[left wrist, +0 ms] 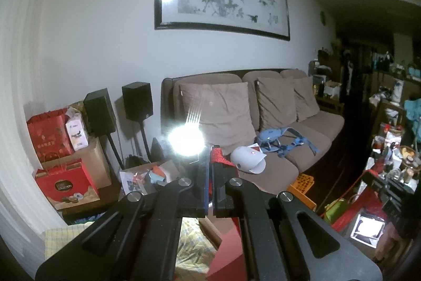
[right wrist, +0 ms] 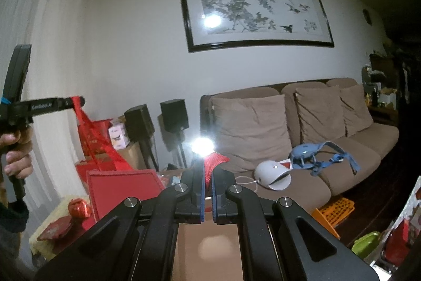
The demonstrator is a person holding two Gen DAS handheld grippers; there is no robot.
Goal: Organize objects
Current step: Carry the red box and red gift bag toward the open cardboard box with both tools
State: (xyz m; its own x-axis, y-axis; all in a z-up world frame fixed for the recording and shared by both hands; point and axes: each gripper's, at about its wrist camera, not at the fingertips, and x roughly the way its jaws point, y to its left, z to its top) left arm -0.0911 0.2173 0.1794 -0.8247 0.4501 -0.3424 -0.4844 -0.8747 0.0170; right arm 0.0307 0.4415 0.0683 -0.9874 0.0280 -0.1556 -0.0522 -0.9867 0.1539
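A red gift bag [right wrist: 123,188] hangs open between my two grippers, its brown inside [right wrist: 208,246] showing below the right one. My right gripper [right wrist: 208,165] is shut on one red woven handle [right wrist: 215,159]. At the left edge of the right wrist view a hand holds my left gripper [right wrist: 80,100], shut on the other red ribbon handle [right wrist: 84,120], which runs down to the bag. In the left wrist view my left gripper [left wrist: 210,150] pinches that red handle [left wrist: 219,156], with the bag's red wall [left wrist: 226,254] and a yellow checked cloth [left wrist: 192,241] below.
A brown sofa [right wrist: 342,149] carries a white cap [right wrist: 273,174] and a blue harness [right wrist: 310,153]. Two black speakers [right wrist: 175,115] and red gift boxes [left wrist: 63,183] stand at the left wall. An orange crate [right wrist: 334,210] lies on the floor. A bright lamp [right wrist: 201,145] glares ahead.
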